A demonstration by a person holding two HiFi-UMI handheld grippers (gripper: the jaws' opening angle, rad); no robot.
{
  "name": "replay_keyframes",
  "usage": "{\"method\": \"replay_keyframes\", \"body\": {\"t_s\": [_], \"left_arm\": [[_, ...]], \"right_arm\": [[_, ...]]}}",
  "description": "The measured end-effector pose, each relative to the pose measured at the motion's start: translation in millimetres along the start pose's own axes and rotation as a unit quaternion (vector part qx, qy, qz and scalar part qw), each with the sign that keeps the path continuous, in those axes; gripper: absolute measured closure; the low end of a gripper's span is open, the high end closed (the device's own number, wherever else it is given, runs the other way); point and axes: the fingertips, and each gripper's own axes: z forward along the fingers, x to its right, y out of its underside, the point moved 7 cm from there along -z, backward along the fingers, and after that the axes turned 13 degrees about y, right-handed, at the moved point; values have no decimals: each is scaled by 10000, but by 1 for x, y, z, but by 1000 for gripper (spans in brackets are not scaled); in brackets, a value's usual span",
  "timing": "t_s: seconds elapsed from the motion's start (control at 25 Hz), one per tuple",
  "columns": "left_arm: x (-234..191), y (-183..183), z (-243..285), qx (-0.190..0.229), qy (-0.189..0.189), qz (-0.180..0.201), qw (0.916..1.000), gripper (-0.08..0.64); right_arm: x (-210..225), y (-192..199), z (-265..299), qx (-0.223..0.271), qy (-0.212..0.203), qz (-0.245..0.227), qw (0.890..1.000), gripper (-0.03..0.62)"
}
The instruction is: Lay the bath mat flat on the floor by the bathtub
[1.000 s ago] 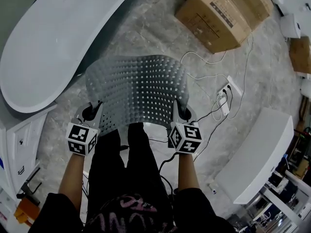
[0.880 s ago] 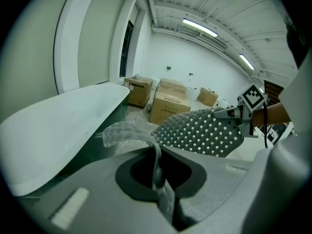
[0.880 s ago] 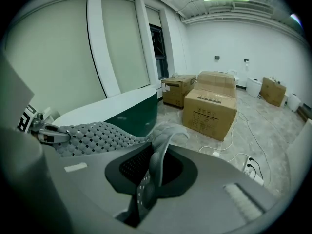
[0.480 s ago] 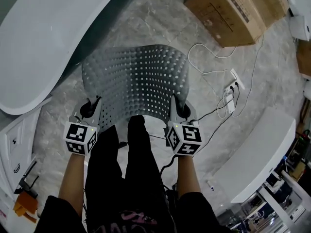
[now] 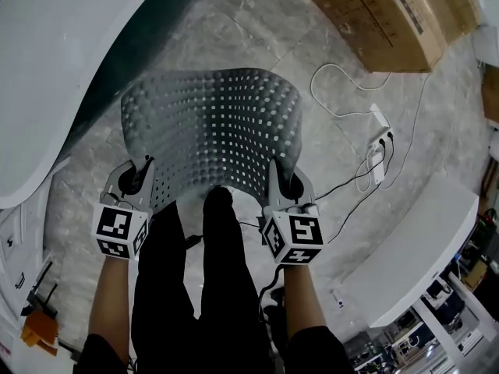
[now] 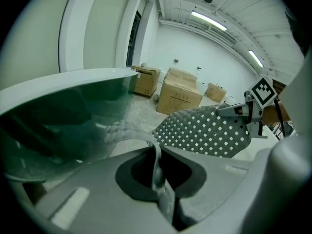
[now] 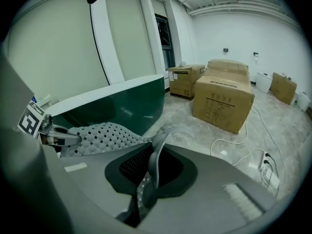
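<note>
Tongs in both hands are clamping the near edge of a grey bath mat (image 5: 212, 127): the left tongs (image 5: 139, 179) are pinching its 7 o'clock corner and the right tongs (image 5: 279, 179) its 5 o'clock corner, each pair closed down tight on the thin rubber rim, as both gripper views are showing. Dotted with pale square holes, the mat is arching upward and spreading away from the person toward 12 o'clock, above the marbled floor (image 5: 257, 29); whether its far edge is touching the floor cannot be told. A white bathtub (image 5: 62, 76) with a dark green outer wall is curving along the mat's 10 o'clock side, close beside it. A cardboard box (image 5: 390, 14) is sitting at 1 o'clock, well apart from the mat. A white power strip (image 5: 380, 150), trailing a looped white cable (image 5: 335, 72), is lying at 3 o'clock. The person's black-trousered legs (image 5: 195, 287) are showing between the two forearms.
</note>
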Motion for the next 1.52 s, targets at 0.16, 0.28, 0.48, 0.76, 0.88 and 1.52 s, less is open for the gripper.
{"method": "replay_keyframes", "body": {"t_s": [0.16,0.28,0.48,0.76,0.88,1.52], "left_arm": [[-18,17,22,34,-53,-49,10000,546],[-31,27,32,-29,-112,-76,9999,546],[-41,30,45,-151,-125,-57,9998,548],[-49,32,73,-145,-110,-20,9998,548],[-55,37,88,-160,-118,-13,9998,546],[-100,98,150,-303,-267,87,9991,546]], "right_arm": [[-8,16,28,-11,2,-20,10000,545],[-20,24,43,-65,-41,-14,10000,545],[-29,25,58,-91,-178,-91,9998,545],[-34,29,85,-76,-220,-141,9996,546],[-32,38,101,-110,-237,-149,9995,546],[-34,98,174,-240,-343,-376,9984,546]]}}
